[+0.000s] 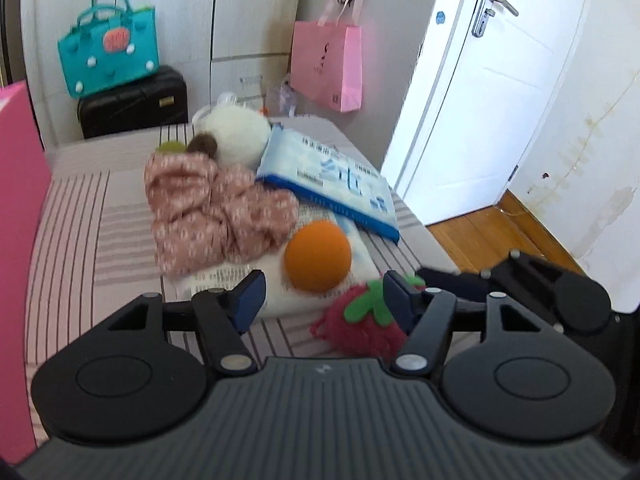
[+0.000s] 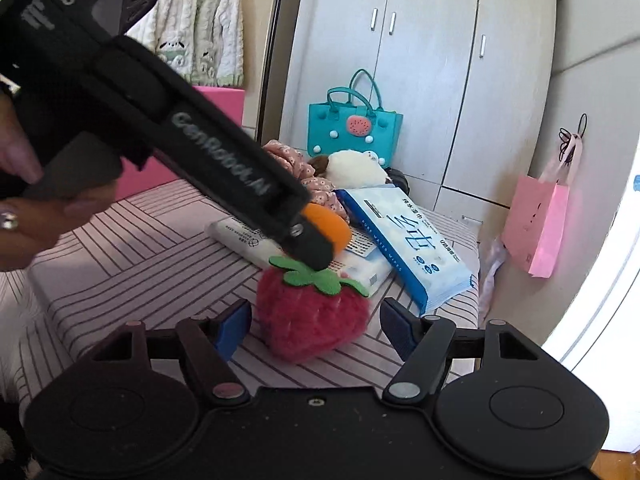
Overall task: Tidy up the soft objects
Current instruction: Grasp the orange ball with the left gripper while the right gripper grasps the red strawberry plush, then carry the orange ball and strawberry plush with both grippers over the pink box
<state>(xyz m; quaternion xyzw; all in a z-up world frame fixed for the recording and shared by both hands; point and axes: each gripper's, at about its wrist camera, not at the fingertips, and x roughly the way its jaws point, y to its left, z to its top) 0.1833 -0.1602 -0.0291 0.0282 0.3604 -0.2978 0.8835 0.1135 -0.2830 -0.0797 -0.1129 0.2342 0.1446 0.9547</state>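
Note:
A red plush strawberry (image 2: 312, 316) with a green felt leaf lies on the striped bed; it also shows in the left wrist view (image 1: 360, 330). My right gripper (image 2: 316, 326) is open with the strawberry between its fingers. My left gripper (image 1: 324, 300) is open above an orange ball (image 1: 318, 256), which rests on a white wipes pack (image 1: 276, 284). In the right wrist view the left gripper's body (image 2: 200, 152) hides part of the orange ball (image 2: 332, 224). Behind lie a pink floral cloth (image 1: 212, 212), a white plush toy (image 1: 236, 140) and a blue wipes pack (image 1: 332, 184).
A teal felt bag (image 1: 108, 54) sits on a black case (image 1: 132, 104) by the grey wardrobe. A pink paper bag (image 1: 326, 66) hangs at the bed's far end. A pink box (image 1: 16, 240) stands at the left. A white door (image 1: 488, 80) and wooden floor (image 1: 492, 236) are right.

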